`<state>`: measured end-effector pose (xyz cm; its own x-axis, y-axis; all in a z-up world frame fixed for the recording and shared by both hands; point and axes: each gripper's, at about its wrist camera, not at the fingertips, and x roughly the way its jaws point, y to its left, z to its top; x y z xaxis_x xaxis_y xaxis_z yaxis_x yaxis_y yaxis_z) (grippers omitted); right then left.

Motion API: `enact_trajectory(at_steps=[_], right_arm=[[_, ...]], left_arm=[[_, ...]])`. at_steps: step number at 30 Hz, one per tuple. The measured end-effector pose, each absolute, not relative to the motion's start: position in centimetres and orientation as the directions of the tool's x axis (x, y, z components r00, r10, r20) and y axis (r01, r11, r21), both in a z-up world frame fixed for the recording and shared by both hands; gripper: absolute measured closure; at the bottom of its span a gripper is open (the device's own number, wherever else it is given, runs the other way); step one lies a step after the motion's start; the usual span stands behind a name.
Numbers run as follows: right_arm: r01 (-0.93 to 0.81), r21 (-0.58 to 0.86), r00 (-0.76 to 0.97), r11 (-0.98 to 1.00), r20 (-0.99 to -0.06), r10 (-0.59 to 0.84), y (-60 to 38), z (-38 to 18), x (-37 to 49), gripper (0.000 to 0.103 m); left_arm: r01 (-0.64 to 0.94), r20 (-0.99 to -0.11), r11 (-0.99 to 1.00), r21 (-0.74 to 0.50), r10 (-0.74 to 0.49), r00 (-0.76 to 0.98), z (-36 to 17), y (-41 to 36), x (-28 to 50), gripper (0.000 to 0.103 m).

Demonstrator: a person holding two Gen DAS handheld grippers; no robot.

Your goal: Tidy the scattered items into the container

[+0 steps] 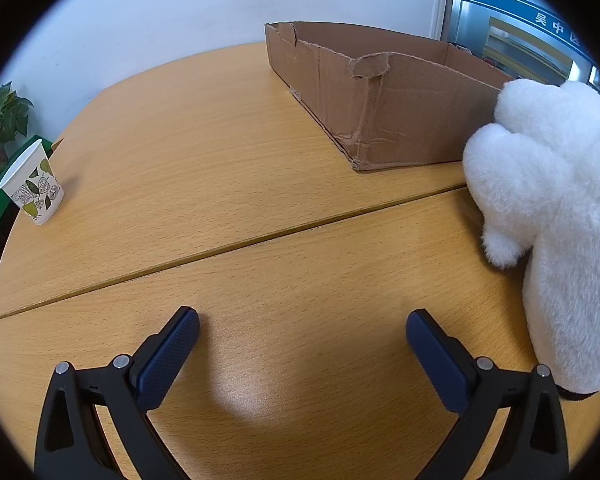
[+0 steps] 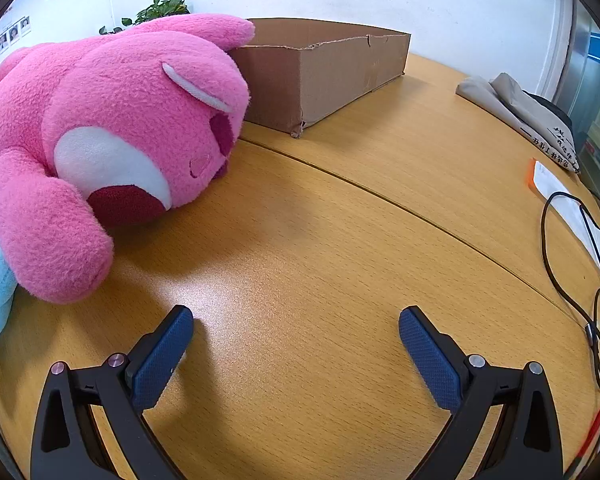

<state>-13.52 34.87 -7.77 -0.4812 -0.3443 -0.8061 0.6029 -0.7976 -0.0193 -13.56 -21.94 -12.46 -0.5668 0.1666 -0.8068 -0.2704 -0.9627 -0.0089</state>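
Bare tabletop (image 2: 300, 240) ahead; pink plush (image 2: 112, 128) blocks left, cables (image 2: 572, 280) right (box (image 2: 320, 72) beyond).

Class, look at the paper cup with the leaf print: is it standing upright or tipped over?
Upright. The paper cup stands on its narrow base on the table, open rim facing up. Whether it holds anything cannot be told.

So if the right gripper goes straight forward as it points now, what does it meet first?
Probably only bare table at first; the open right gripper aims between the pink bear and the cables. Further on stands the cardboard box, though depth is unclear.
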Motion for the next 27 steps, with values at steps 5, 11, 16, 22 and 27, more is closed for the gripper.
enact_trajectory(at_steps=[5,11,16,22,27], right_arm=[[0.596,-0.017,-0.483,-0.803,-0.806,-0.341,34.8,-7.8,-13.5,0.000],[0.544,-0.019,-0.505,-0.839,-0.806,-0.309,34.3,-7.7,-13.7,0.000],[0.497,-0.019,-0.521,-0.868,-0.806,-0.281,34.1,-7.7,-13.9,0.000],[0.454,-0.019,-0.533,-0.891,-0.807,-0.255,34.1,-7.6,-10.9,0.000],[0.355,-0.056,-0.611,-0.933,-0.769,-0.186,35.0,-5.6,-3.9,0.000]], left_arm=[[-0.265,-0.807,-0.964,-0.009,0.164,-0.568,-12.5,-21.8,-13.6,0.000],[-0.256,-0.807,-0.967,-0.009,0.158,-0.569,-12.4,-21.4,-13.7,0.000],[-0.235,-0.807,-0.972,-0.007,0.144,-0.573,-12.2,-21.0,-13.6,0.000],[-0.143,-0.799,-0.988,0.055,0.042,-0.599,-11.5,-19.9,-9.4,0.000],[0.109,-0.657,-0.985,0.136,-0.172,-0.734,-5.7,-17.3,-2.1,0.000]])
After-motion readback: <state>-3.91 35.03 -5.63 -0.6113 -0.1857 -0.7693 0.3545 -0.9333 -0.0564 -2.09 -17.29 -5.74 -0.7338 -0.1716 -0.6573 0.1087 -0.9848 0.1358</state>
